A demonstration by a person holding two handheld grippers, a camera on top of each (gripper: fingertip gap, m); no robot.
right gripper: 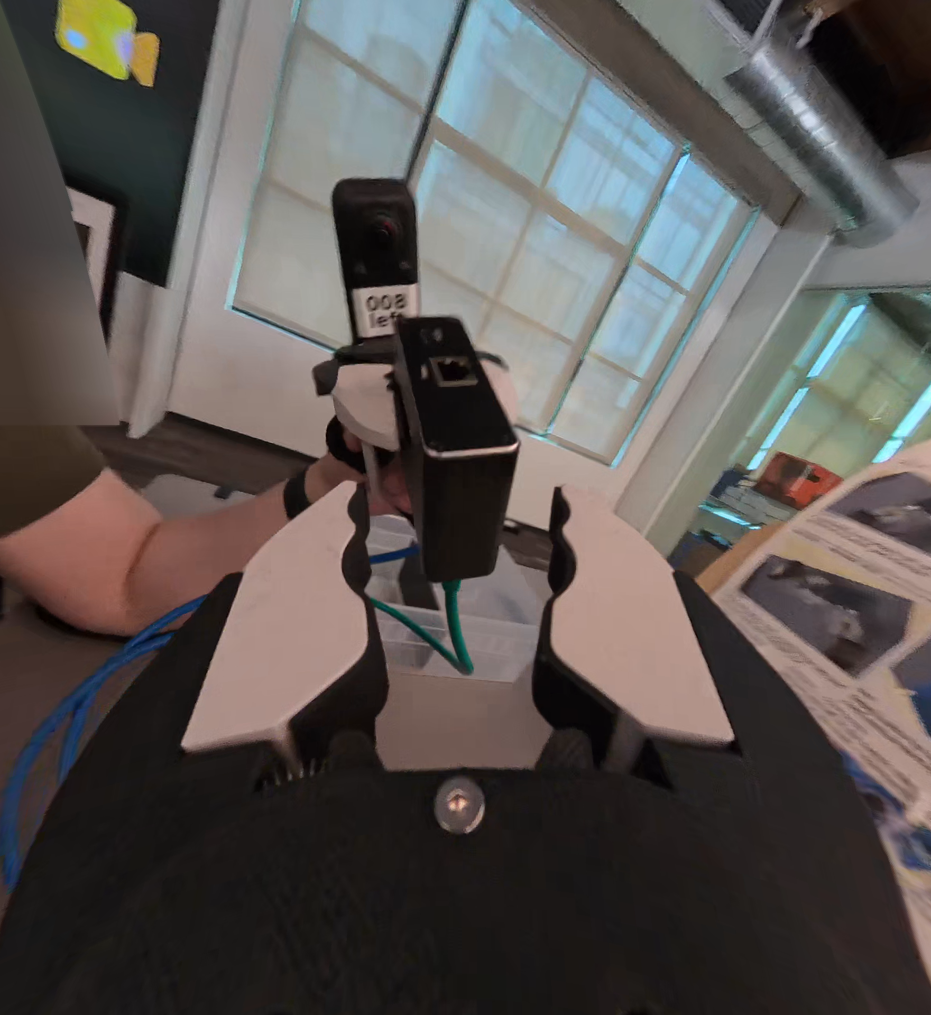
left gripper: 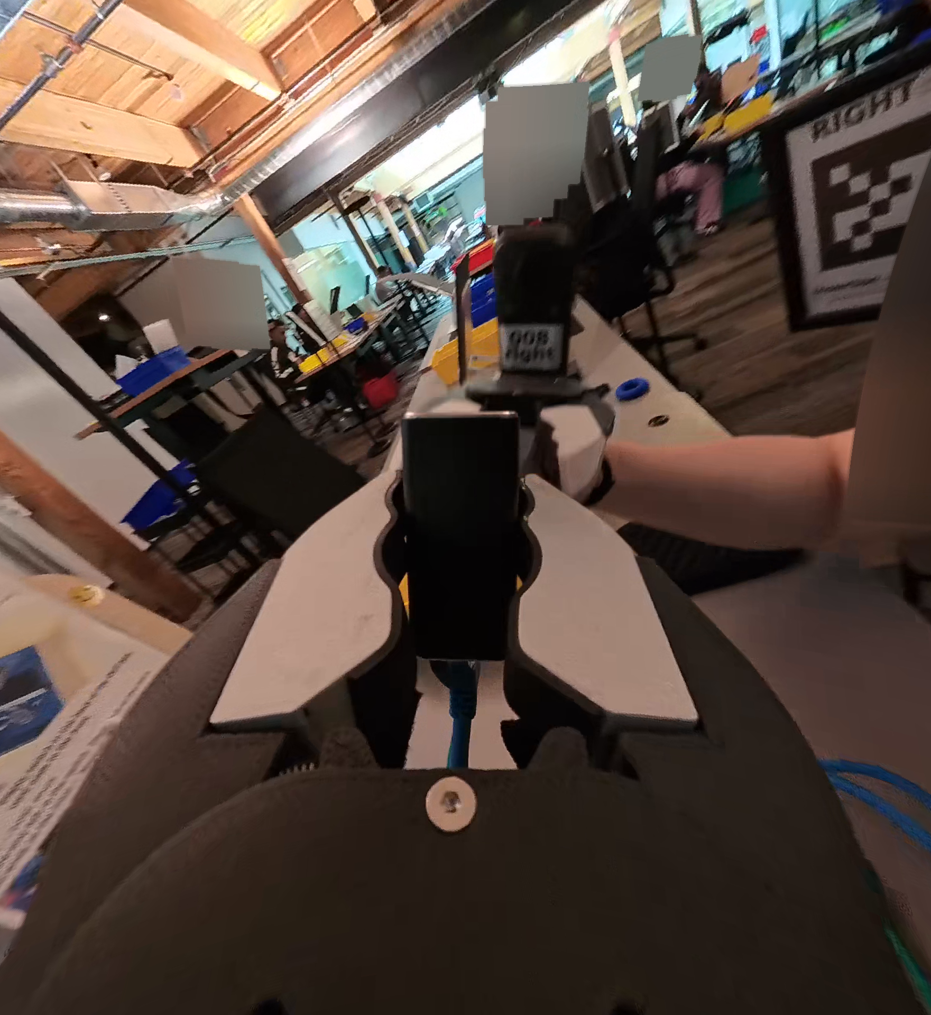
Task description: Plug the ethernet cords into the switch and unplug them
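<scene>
My left gripper (left gripper: pixel 460 483) is shut on the black switch (left gripper: pixel 460 576) and holds it up in the air, long side along the fingers. A blue ethernet cord (left gripper: pixel 460 719) runs into the switch's near end. In the right wrist view the switch (right gripper: pixel 463 494) hangs just beyond my right gripper (right gripper: pixel 455 491), which is open and empty. An empty port (right gripper: pixel 455 372) shows on the switch's upper end face. A green cord (right gripper: pixel 452 620) enters its lower end. A white finger (right gripper: pixel 364 409) of the left gripper clamps the switch's side. A blue cord (right gripper: pixel 95 697) loops at the left.
A clear plastic bin (right gripper: pixel 496 648) sits on the table below the switch. Printed sheets (right gripper: pixel 836 604) lie to the right. A person's forearm (right gripper: pixel 95 549) rests at the left. Farther off, a white table carries a blue ring (left gripper: pixel 632 389) and yellow bins (left gripper: pixel 446 357). Left and right tips are no more than a few centimetres apart.
</scene>
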